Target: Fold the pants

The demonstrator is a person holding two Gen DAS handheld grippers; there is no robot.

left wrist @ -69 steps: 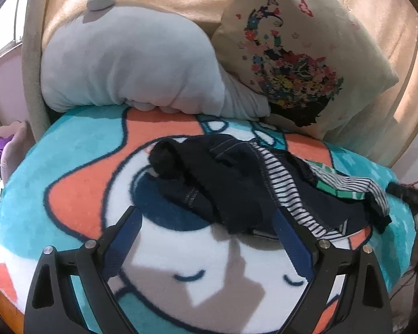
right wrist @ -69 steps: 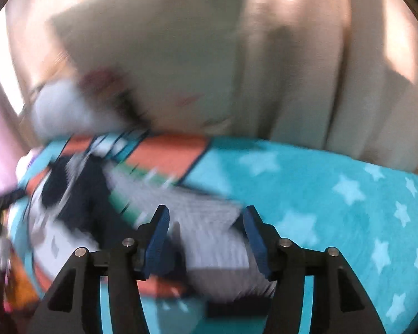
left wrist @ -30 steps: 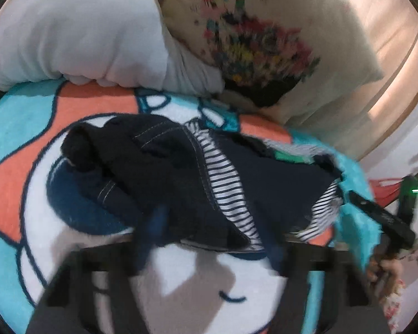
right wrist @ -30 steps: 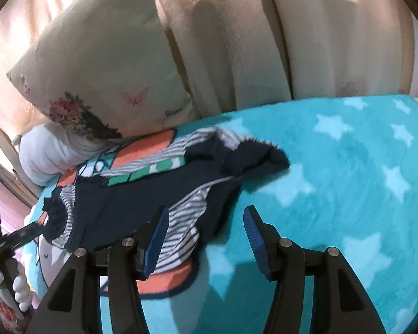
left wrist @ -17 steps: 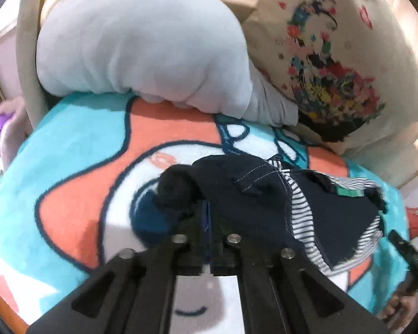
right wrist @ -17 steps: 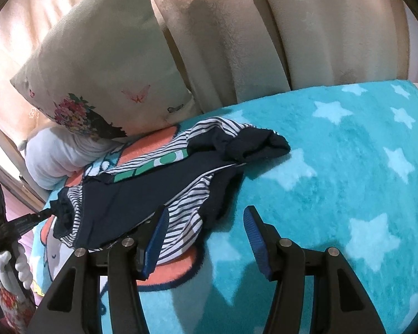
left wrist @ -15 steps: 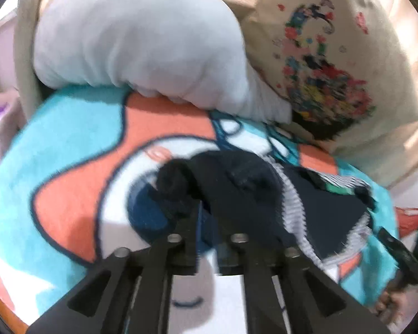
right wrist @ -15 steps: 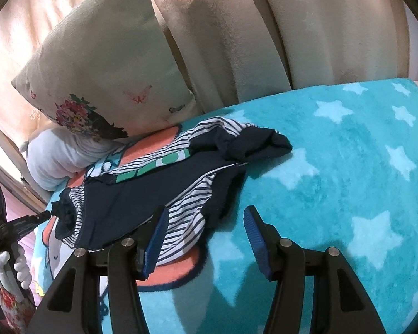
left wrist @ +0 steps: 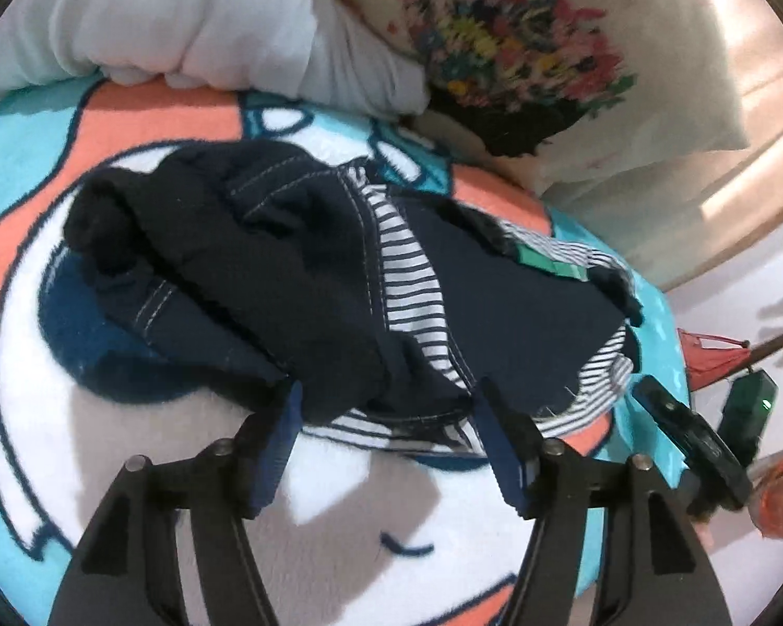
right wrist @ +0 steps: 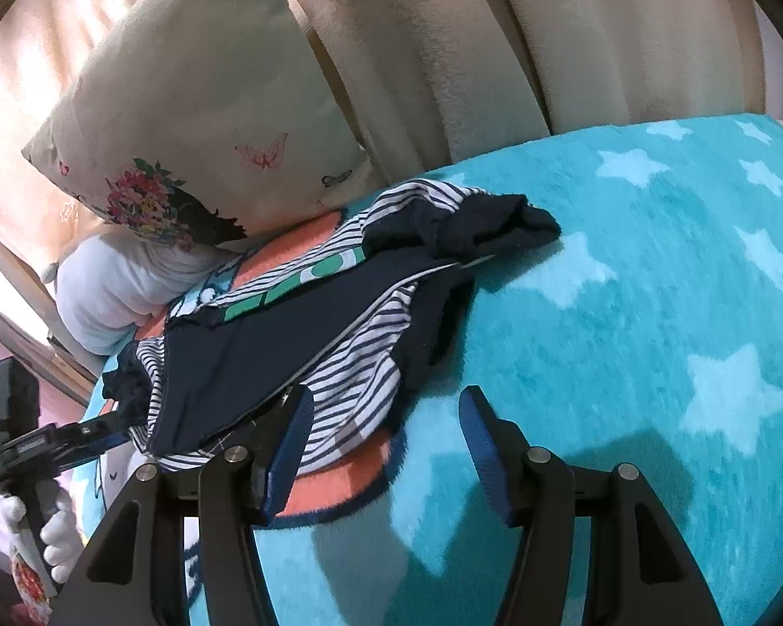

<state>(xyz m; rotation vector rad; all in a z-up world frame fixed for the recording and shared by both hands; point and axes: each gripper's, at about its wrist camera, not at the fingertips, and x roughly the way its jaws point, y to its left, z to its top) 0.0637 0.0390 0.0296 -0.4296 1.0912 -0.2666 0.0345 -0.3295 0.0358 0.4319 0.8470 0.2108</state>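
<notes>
The left gripper (left wrist: 389, 401) has its jaws apart, and they have just been opening. The near edge of the pants (left wrist: 297, 271) sits between the blue tips, but the jaws do not squeeze it. The right gripper (right wrist: 383, 417) also has its jaws apart. Nothing is held in them. Its left tip is over the striped part of the pants (right wrist: 308, 344), and its right tip is over the blanket (right wrist: 652, 313).

The pants are dark blue with white stripes and a green patch. They lie in a messy heap on the blanket (left wrist: 130, 443), which is teal with stars, orange and white shapes. In the right wrist view, a hand in a white glove (right wrist: 42, 532) holds the left gripper at the far end of the pants.

Behind the pants lean a flower pillow (right wrist: 193, 120) and a soft grey pillow (left wrist: 156, 15). A cream curtain (right wrist: 574, 36) hangs behind them.
</notes>
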